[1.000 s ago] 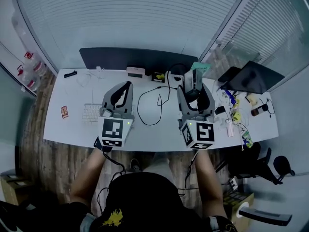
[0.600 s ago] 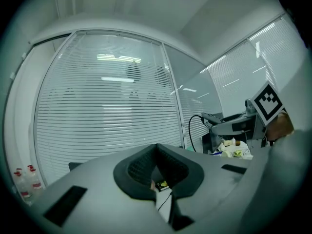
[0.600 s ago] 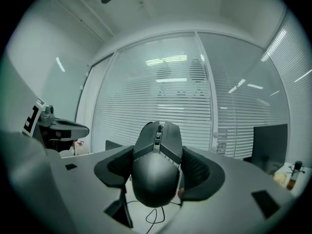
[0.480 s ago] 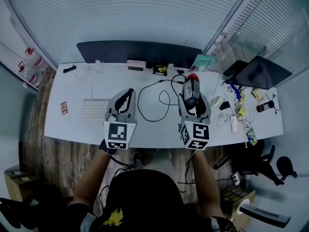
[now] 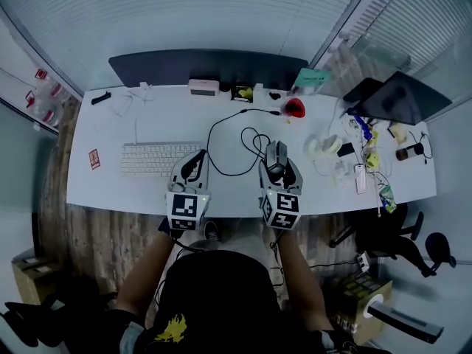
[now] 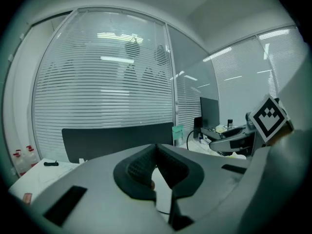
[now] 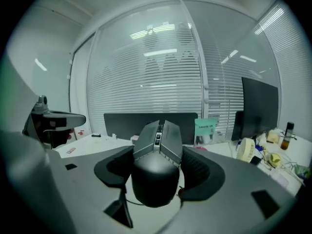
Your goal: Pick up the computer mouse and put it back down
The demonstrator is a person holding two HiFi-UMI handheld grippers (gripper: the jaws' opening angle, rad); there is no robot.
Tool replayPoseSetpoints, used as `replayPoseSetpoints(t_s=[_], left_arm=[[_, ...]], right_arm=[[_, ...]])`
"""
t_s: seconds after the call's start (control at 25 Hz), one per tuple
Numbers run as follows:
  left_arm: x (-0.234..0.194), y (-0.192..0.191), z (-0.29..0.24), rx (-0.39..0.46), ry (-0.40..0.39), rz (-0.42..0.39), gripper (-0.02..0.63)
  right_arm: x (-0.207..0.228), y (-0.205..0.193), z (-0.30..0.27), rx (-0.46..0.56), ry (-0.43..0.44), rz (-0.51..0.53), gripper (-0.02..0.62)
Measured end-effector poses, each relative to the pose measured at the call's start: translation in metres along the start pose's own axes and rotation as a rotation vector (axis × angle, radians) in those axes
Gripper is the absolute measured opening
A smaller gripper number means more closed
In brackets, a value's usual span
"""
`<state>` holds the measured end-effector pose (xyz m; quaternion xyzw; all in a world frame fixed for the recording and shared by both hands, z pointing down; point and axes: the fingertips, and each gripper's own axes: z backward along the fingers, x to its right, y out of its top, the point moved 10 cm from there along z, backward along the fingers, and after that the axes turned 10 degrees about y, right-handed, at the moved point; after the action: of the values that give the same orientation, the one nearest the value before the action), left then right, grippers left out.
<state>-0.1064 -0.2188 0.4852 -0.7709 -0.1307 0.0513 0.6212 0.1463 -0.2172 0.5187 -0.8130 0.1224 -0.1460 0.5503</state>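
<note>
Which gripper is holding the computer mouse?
The right gripper: the dark mouse sits clamped between its jaws. The left gripper is shut with nothing in it.

No legible txt. Green card [image 7: 206,126] bears print, too small/blurry to read.

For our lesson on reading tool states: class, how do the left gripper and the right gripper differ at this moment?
The right gripper is shut on the computer mouse; the left gripper holds nothing. The right gripper's fingers stand apart, one on each side of the mouse; the left gripper's fingers are closed together. Both grippers are grey and point across the white desk.
</note>
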Motion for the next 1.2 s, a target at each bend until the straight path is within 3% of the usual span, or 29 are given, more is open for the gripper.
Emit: replayPoseSetpoints(t_s=[0.16, 0.56, 0.76, 1.2], left_arm=[[0.005, -0.036, 0.0, -0.03, -0.014, 0.028, 0.014], [0.016, -0.113, -0.004, -0.211, 0.02, 0.069, 0.014], [0.021, -0.138, -0.001, -0.272, 0.002, 0.073, 0.014], [0.036, -0.17, -0.009, -0.351, -0.005, 0.109, 0.014]], right_arm=[[-0.004, -0.044, -0.01, -0.094, 0.004, -0.041, 0.307], [-0.019, -0.15, -0.042, -0.343, 0.02, -0.152, 0.308], [-0.025, -0.188, -0.05, -0.445, 0.03, -0.143, 0.308], [-0.03, -0.204, -0.065, -0.504, 0.013, -0.181, 0.319]])
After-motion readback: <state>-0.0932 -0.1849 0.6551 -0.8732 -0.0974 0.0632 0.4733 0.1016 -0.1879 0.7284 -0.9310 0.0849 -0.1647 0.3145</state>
